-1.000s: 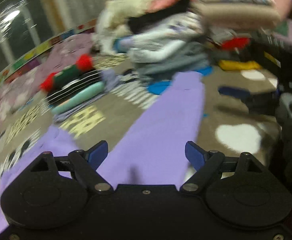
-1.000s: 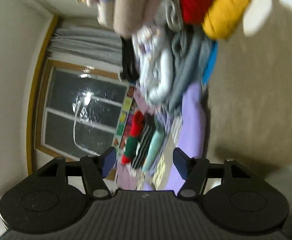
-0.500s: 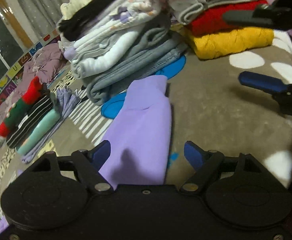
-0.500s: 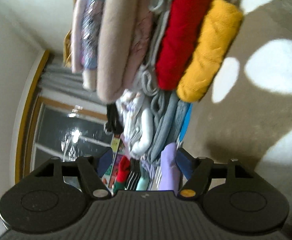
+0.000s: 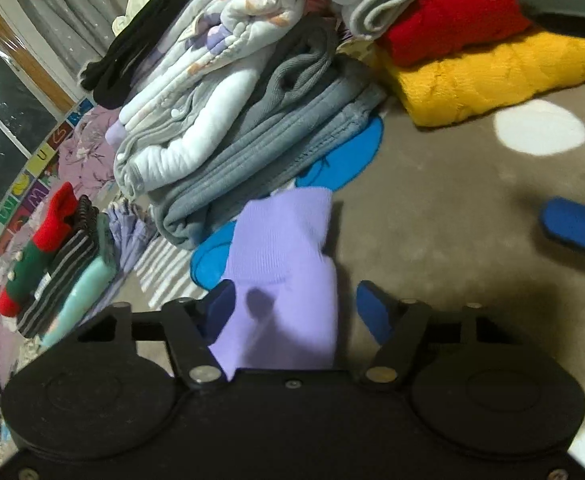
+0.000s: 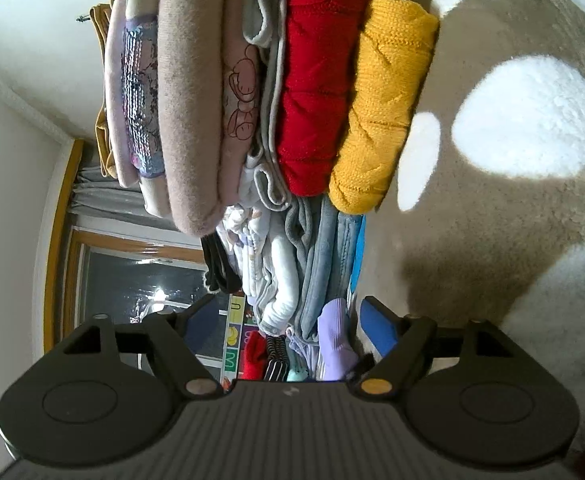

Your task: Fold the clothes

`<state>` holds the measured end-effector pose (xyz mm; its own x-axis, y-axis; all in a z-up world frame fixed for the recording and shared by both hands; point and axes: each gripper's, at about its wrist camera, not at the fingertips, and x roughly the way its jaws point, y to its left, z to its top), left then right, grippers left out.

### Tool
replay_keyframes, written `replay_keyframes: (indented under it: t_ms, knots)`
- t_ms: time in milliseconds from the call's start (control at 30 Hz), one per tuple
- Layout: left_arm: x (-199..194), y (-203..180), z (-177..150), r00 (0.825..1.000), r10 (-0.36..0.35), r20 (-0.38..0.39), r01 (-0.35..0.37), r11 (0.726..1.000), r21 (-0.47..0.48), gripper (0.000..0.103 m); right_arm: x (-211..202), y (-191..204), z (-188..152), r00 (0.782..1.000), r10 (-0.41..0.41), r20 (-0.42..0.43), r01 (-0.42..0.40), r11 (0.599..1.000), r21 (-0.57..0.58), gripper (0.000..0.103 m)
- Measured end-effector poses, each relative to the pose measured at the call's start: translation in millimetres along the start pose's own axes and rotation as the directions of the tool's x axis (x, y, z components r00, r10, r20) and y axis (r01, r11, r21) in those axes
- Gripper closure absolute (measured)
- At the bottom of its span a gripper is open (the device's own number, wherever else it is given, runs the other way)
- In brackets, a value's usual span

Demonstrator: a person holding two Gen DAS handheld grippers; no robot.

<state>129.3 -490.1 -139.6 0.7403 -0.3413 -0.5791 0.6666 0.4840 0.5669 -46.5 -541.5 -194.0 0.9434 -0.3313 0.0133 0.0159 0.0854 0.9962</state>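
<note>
Left wrist view: the left gripper [image 5: 294, 306], jaws apart, straddles a soft ribbed lavender garment [image 5: 282, 276] lying unfolded on the fuzzy rug [image 5: 452, 216], beside finished stacks [image 5: 232, 120], so folding seems largely done. Right wrist view: the right gripper [image 6: 288, 322], jaws apart and holding nothing, faces chunky red [image 6: 316, 84] and yellow knits [image 6: 380, 100], neatly folded.

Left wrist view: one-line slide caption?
Open left gripper straddling a lilac ribbed-knit garment on the taupe spotted blanket, beside folded grey fleece clothes.
</note>
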Motion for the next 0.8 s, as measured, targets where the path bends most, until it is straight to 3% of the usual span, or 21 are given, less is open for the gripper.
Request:
replay_keyframes:
  t_ms: [200, 233, 267, 467, 567, 733, 800]
  knots:
    - [21.6, 0.2, 10.6, 0.999, 0.027, -0.037, -0.027, 1.000, 0.013, 0.072, -11.3, -0.8, -1.8, 1.000, 0.000, 0.010, 0.000, 1.000, -0.008, 0.025]
    - [24.6, 0.2, 11.9, 0.999, 0.030, -0.041, -0.029, 0.999, 0.015, 0.087, -11.6, -0.9, -2.0, 1.000, 0.001, 0.012, -0.001, 1.000, -0.010, 0.025]
    - [25.9, 1.8, 13.1, 0.999, 0.029, -0.045, -0.029, 1.000, 0.008, 0.090, -12.0, -1.2, -1.9, 1.000, 0.004, 0.014, -0.004, 1.000, -0.011, 0.025]
    - [7.7, 27.8, 18.8, 1.000, 0.025, -0.008, -0.025, 0.997, -0.076, 0.091, -14.4, -0.2, -0.9, 0.999, 0.025, 0.027, -0.024, 0.999, -0.025, 0.024]
    - [-9.2, 52.7, 21.0, 1.000, 0.008, 0.030, -0.003, 0.987, -0.163, 0.092, -17.2, 3.8, -2.6, 0.998, 0.052, 0.024, -0.050, 0.997, -0.053, 0.024]
    - [-45.3, 110.2, 12.0, 0.987, -0.070, 0.145, 0.117, 0.929, -0.350, 0.092, -15.9, 9.4, -10.1, 0.993, 0.115, -0.032, -0.117, 0.991, -0.069, 0.024]
    - [-64.4, 135.0, 5.3, 0.975, -0.100, 0.198, 0.176, 0.894, -0.413, 0.092, -12.9, 16.5, -17.0, 0.985, 0.148, -0.085, -0.156, 0.983, -0.097, 0.024]
